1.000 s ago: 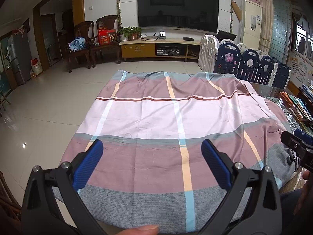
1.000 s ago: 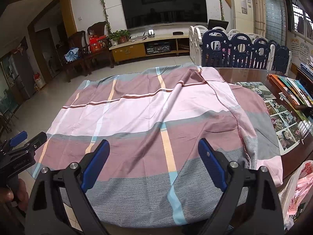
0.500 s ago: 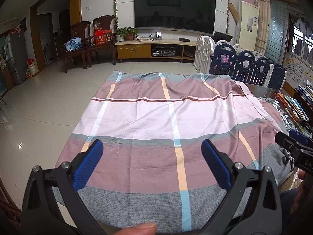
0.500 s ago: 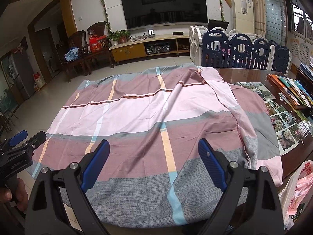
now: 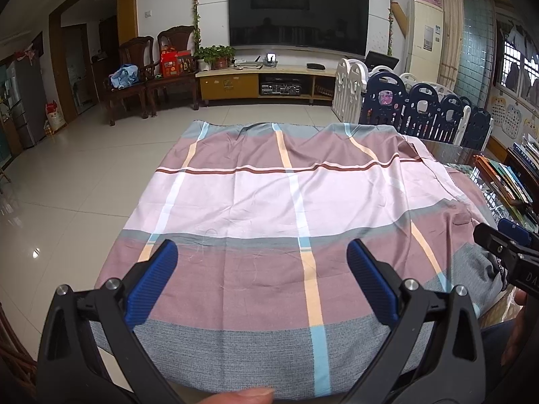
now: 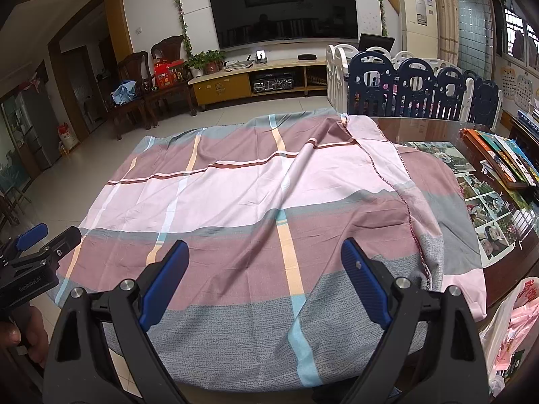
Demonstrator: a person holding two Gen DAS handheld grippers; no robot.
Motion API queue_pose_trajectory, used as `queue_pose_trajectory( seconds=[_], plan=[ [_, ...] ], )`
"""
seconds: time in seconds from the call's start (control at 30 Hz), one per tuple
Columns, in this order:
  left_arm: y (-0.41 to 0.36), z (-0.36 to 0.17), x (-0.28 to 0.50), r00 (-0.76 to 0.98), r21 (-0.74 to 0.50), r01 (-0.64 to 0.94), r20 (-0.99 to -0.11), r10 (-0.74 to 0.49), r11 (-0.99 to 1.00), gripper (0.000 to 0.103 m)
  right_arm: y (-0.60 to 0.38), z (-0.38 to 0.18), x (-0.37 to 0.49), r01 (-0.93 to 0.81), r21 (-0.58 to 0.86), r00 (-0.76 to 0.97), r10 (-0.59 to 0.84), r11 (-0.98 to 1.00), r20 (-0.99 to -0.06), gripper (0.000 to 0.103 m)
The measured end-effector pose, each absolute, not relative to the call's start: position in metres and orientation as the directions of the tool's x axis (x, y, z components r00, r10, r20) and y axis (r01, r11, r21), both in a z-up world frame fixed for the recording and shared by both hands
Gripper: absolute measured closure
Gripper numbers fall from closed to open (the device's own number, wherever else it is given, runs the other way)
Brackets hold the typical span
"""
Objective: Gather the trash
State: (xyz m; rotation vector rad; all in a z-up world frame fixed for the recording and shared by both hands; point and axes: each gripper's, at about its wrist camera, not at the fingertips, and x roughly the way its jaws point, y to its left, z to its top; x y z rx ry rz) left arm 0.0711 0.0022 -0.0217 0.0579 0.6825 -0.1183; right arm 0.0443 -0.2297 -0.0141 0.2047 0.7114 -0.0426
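Two black grippers with blue pads, left gripper [image 5: 262,279] and right gripper [image 6: 266,279]; one striped pink-brown-grey tablecloth [image 5: 269,202]; two dark wooden chairs [image 5: 151,67] (upper left of frame).
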Motion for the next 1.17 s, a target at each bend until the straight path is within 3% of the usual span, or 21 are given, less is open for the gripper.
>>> queue_pose_trajectory(
  seconds=[0.73,1.17],
  plan=[
    [0.0008,-0.0226,0.0664,0.783,0.035,0.138,-0.615,-0.088,0.990,0.003,-0.2289,-0.0143,0.0446,0.108,0.170,0.757,0.030,0.979,-0.653,0.013],
    [0.0025,-0.0285,0.0733,0.747,0.026,0.127,-0.660,-0.079,0.992,0.003,-0.2288,-0.0149,0.0446,0.107,0.169,0.756,0.030,0.980,-0.654,0.013]
  ],
)
